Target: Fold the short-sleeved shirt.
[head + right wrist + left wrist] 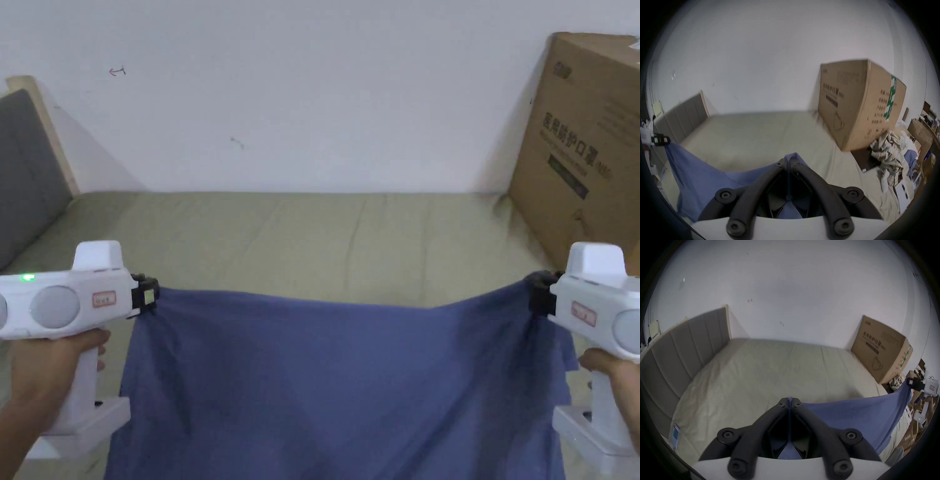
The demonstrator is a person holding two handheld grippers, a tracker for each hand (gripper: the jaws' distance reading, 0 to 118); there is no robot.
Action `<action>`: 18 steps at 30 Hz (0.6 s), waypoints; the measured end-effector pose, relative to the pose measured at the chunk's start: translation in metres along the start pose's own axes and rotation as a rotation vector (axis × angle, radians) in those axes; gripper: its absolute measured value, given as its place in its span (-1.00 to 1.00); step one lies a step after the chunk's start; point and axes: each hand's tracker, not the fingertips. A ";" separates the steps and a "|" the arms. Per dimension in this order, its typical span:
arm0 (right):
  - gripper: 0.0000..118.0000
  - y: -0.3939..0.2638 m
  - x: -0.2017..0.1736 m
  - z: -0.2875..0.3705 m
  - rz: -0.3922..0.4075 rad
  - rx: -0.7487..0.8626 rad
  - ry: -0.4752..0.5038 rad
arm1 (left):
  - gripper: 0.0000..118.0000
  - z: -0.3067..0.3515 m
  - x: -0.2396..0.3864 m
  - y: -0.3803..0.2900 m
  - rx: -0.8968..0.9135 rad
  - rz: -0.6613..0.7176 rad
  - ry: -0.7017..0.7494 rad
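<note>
A blue short-sleeved shirt (pixel 337 387) hangs stretched in the air between my two grippers, above the bed. My left gripper (pixel 149 297) is shut on its left upper corner; in the left gripper view the black jaws (pixel 790 402) pinch a thin fold of the blue shirt (pixel 851 417). My right gripper (pixel 542 299) is shut on the right upper corner, and in the right gripper view its jaws (pixel 788 160) clamp the blue shirt (pixel 705 177). The top edge sags slightly in the middle. The lower part of the shirt drops out of the head view.
An olive-beige bed sheet (pixel 325 244) spreads in front of the white wall. A grey padded headboard (pixel 25 169) stands at the left. A big cardboard box (pixel 587 144) sits on the bed's right end. Crumpled clothes (pixel 888 155) and boxes lie beyond it.
</note>
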 end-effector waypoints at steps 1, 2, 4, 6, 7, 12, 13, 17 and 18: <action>-0.99 0.013 -0.002 0.006 -0.017 0.033 0.008 | -1.00 0.009 -0.002 0.012 0.026 -0.003 0.012; -0.99 0.030 -0.006 0.013 -0.012 0.071 0.016 | -1.00 0.025 0.001 0.026 0.060 -0.009 0.018; -0.99 0.062 -0.013 0.023 0.003 0.143 0.022 | -1.00 0.046 0.002 0.055 0.121 -0.036 0.039; -0.99 0.093 -0.020 0.034 0.000 0.206 0.037 | -1.00 0.068 0.005 0.087 0.175 -0.046 0.042; -0.99 0.108 -0.024 0.039 0.001 0.238 0.044 | -1.00 0.077 0.006 0.101 0.203 -0.047 0.046; -0.99 0.177 -0.045 0.056 0.051 0.394 0.035 | -1.00 0.110 0.013 0.168 0.329 -0.064 0.084; -0.99 0.189 -0.047 0.057 0.051 0.415 0.033 | -1.00 0.113 0.014 0.178 0.347 -0.060 0.092; -0.99 0.231 -0.054 0.059 0.043 0.485 0.028 | -1.00 0.116 0.015 0.215 0.402 -0.030 0.098; -0.99 0.240 -0.055 0.059 0.043 0.501 0.027 | -1.00 0.113 0.014 0.224 0.416 -0.027 0.103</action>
